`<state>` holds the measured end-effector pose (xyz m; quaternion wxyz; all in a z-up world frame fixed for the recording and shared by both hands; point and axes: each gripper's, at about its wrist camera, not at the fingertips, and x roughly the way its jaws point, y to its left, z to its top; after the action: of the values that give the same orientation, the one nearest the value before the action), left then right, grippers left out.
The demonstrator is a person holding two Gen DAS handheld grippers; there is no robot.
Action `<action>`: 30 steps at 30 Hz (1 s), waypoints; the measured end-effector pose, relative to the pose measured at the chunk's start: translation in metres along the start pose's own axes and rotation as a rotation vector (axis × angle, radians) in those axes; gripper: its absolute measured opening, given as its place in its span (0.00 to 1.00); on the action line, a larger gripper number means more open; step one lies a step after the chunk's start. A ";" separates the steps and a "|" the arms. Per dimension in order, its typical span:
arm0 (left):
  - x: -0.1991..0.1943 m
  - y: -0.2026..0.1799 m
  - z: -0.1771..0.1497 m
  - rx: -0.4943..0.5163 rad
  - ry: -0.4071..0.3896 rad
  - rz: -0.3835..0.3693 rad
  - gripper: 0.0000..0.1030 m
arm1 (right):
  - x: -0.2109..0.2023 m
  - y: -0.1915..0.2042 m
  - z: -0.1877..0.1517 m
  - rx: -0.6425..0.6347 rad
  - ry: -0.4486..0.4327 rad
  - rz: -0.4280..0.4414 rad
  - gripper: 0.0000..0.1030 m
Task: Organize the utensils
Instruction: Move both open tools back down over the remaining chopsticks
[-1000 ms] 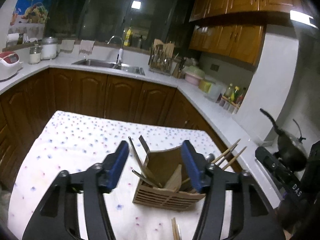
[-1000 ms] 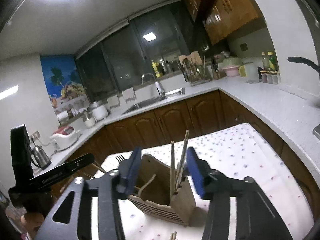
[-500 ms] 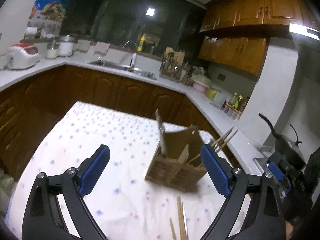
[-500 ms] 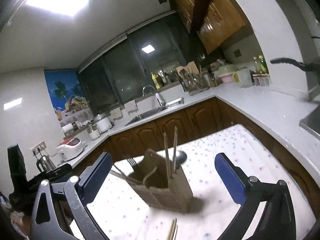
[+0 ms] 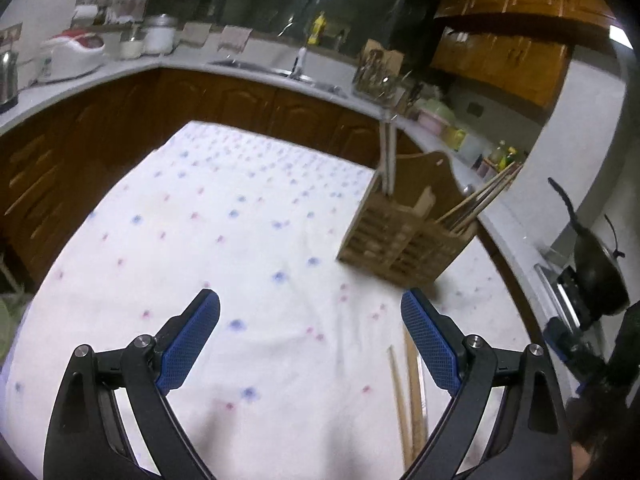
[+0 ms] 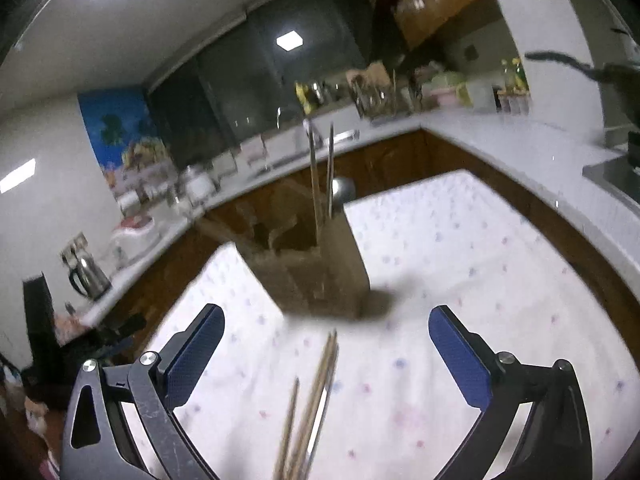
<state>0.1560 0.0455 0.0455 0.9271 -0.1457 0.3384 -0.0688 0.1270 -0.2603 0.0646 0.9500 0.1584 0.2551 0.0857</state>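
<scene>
A wooden utensil holder (image 5: 404,236) stands on the white dotted tablecloth (image 5: 224,232), with chopsticks (image 5: 480,200) and other utensils standing in it. It also shows in the right wrist view (image 6: 316,276) with two upright sticks. Loose wooden chopsticks (image 5: 408,396) lie on the cloth in front of the holder, also seen in the right wrist view (image 6: 312,408). My left gripper (image 5: 310,340) is open and empty, back from the holder. My right gripper (image 6: 326,356) is open and empty above the loose chopsticks.
Brown kitchen cabinets with a white counter (image 5: 256,68) wrap round the table. A rice cooker (image 5: 72,56), a sink and a knife rack (image 5: 376,72) stand on the counter. A black pan (image 5: 592,264) sits at the right. The table edge is near the holder's right side.
Both grippers opened wide, let go of the utensil holder and drew back from it. The holder now stands free on the cloth, farther away in both views.
</scene>
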 end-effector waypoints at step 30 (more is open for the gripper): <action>0.087 -0.077 -0.054 0.249 0.320 0.004 0.73 | 0.023 -0.058 -0.070 0.026 0.325 -0.121 0.26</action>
<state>0.1852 -0.0592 -0.0227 0.8724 -0.0165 0.4708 -0.1304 0.1158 -0.2913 -0.0231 0.8976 0.1392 0.4153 0.0496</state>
